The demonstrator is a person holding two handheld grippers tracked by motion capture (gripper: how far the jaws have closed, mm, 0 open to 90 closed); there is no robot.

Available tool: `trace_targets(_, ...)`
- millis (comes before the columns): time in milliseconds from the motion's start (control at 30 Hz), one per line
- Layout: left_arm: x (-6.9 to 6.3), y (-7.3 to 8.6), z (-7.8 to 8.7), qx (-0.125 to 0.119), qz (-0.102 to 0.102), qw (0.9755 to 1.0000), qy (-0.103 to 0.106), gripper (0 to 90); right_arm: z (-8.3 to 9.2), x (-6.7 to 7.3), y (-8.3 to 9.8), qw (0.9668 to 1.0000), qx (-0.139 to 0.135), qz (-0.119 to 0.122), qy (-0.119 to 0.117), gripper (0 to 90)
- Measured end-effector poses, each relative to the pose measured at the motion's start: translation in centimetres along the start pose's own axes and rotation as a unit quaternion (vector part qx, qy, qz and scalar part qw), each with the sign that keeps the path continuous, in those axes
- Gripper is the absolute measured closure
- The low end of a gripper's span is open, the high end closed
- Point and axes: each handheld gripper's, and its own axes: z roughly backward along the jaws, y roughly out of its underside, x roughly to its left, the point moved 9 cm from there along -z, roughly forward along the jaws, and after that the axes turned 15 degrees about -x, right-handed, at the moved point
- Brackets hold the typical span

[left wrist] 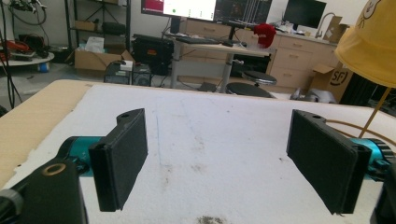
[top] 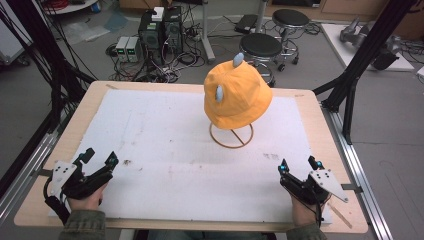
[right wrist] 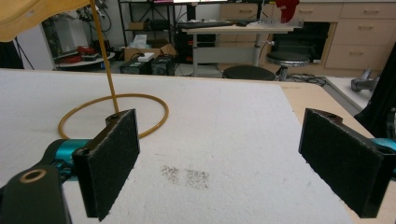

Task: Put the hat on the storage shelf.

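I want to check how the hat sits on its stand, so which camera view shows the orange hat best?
The high view: the whole orange hat shows there, perched on its stand. The left gripper view catches just part of its brim at the right edge; the right gripper view, a piece of brim at top left.

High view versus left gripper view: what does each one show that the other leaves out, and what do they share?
High view alone: the person's hands, the right gripper, the stand's ring base, the hat's two pale blue ears. Left gripper view alone: the left gripper's black fingers seen close and spread wide, plus a desk with monitors behind. Shared: the yellow hat, the white mat with nothing between the fingers, and black stools.
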Motion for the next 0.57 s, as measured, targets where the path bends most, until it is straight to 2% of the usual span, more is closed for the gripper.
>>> trace_targets(567,-0.35,0.19,0.17,0.003,0.011,0.9999,0.008,20.8,0.04,-0.17,0.24,1.0,0.008,-0.004,0.0,11.5)
